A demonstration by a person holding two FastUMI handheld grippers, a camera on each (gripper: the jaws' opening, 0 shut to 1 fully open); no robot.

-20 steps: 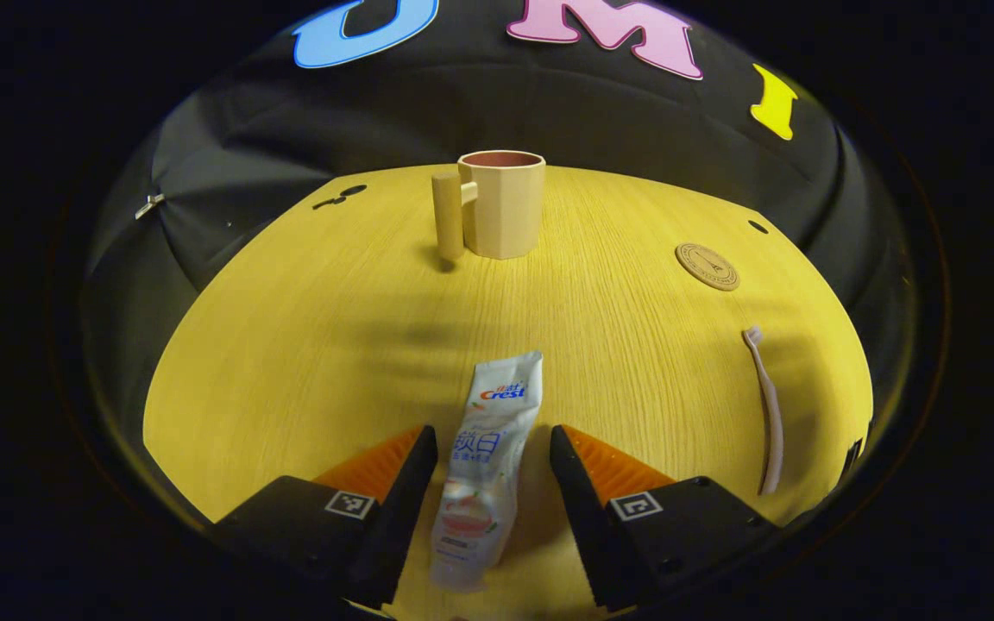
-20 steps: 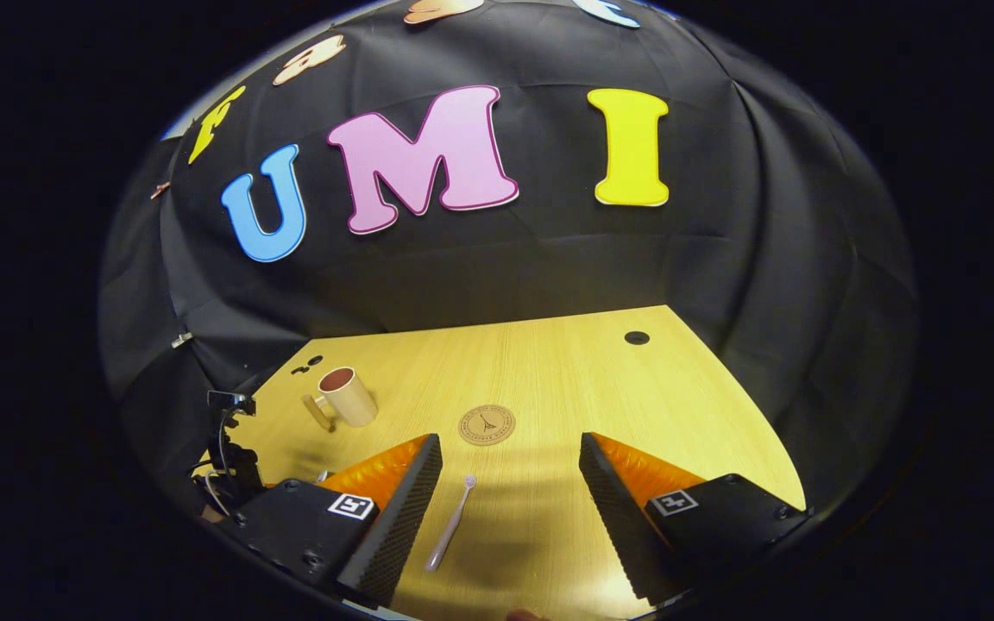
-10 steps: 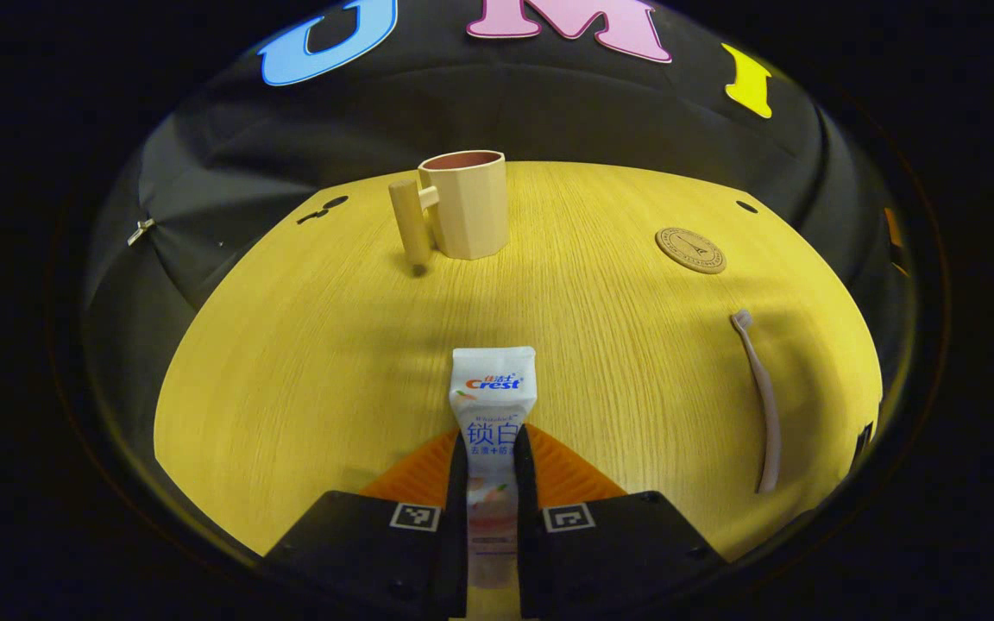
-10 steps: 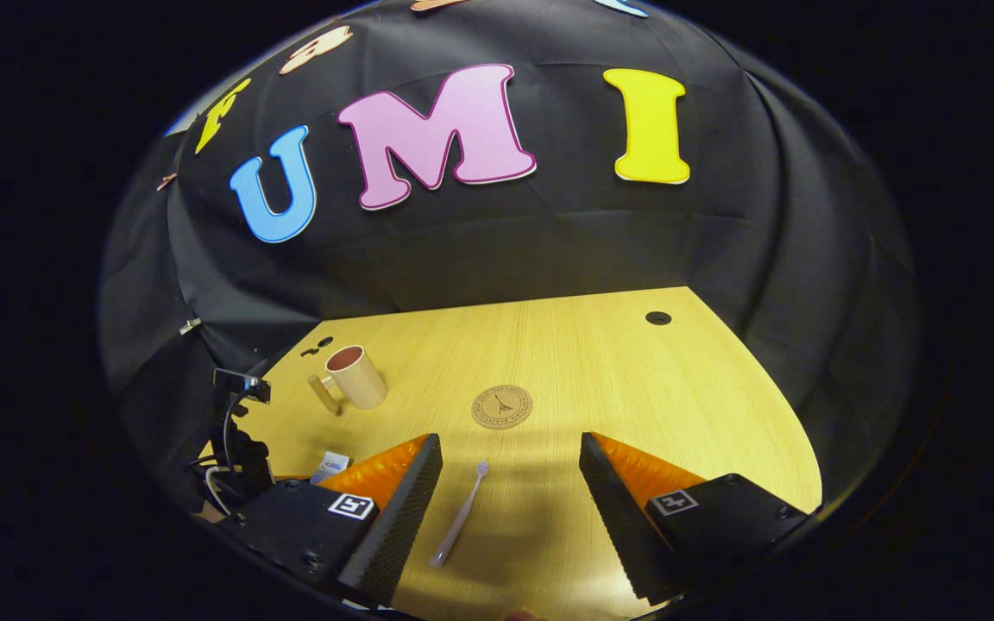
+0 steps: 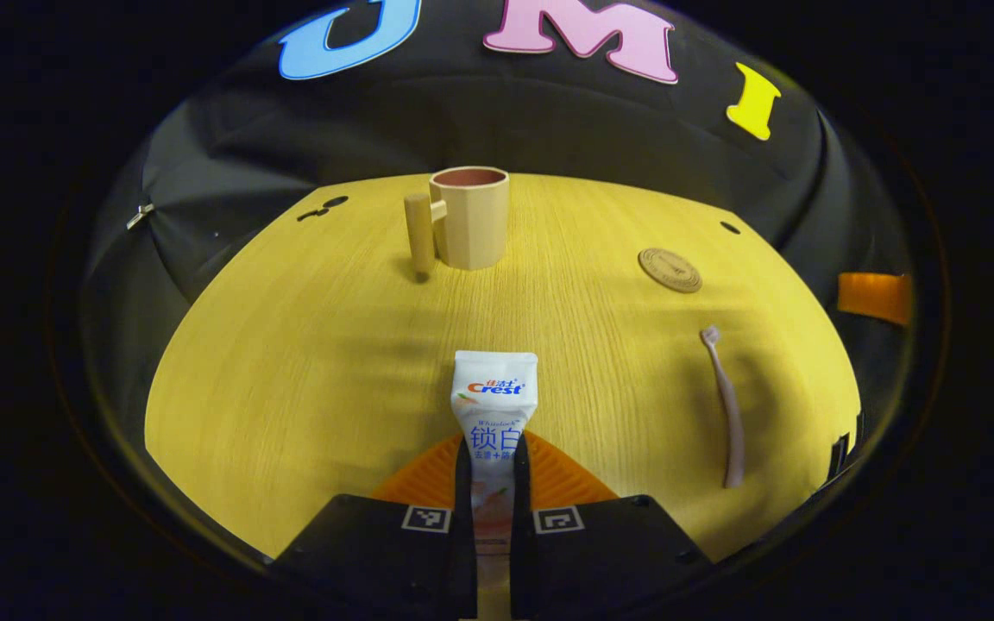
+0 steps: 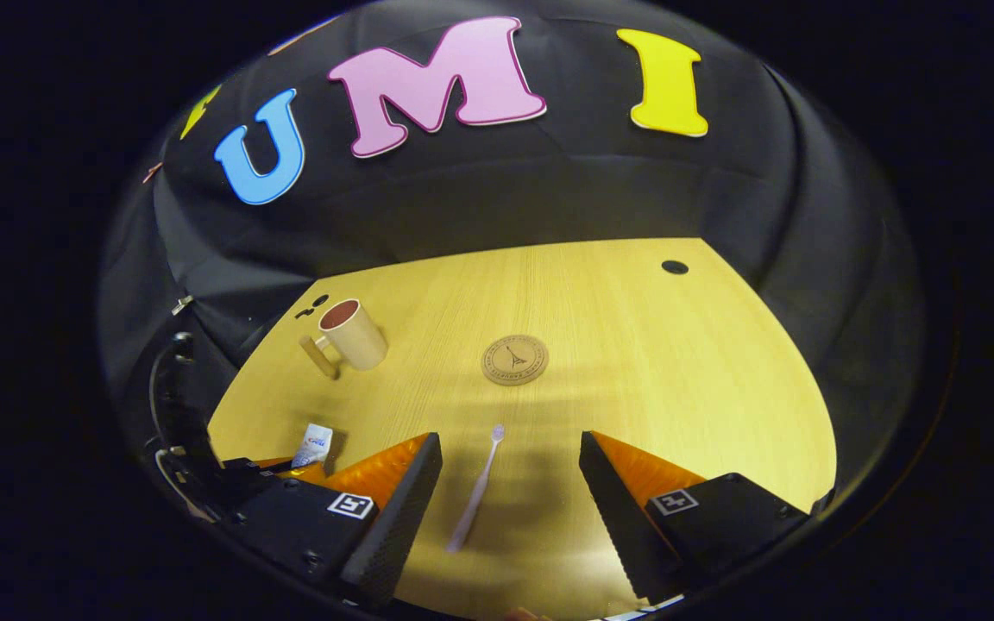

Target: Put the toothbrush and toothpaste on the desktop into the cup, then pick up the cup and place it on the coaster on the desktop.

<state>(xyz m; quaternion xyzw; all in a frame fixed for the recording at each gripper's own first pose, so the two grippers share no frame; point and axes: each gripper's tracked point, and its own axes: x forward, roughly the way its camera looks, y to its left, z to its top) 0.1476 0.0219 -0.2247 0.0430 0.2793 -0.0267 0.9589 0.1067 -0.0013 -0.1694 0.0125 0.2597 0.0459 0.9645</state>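
Squeezing the toothpaste (image 5: 493, 405), the left tongs (image 5: 492, 483) are closed tight on the tube just above the worktop (image 5: 290, 345). Far back stands the cup (image 5: 468, 216). To its right lies the round coaster (image 5: 670, 270), apart from it. Nearer lies the toothbrush (image 6: 477, 487), flat between the wide-open, empty right tongs (image 6: 510, 492).

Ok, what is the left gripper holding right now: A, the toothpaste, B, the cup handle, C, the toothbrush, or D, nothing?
A: in the left gripper view, the left gripper has both fingers pressed on the toothpaste, while the toothbrush lies on the table and the cup stands apart.
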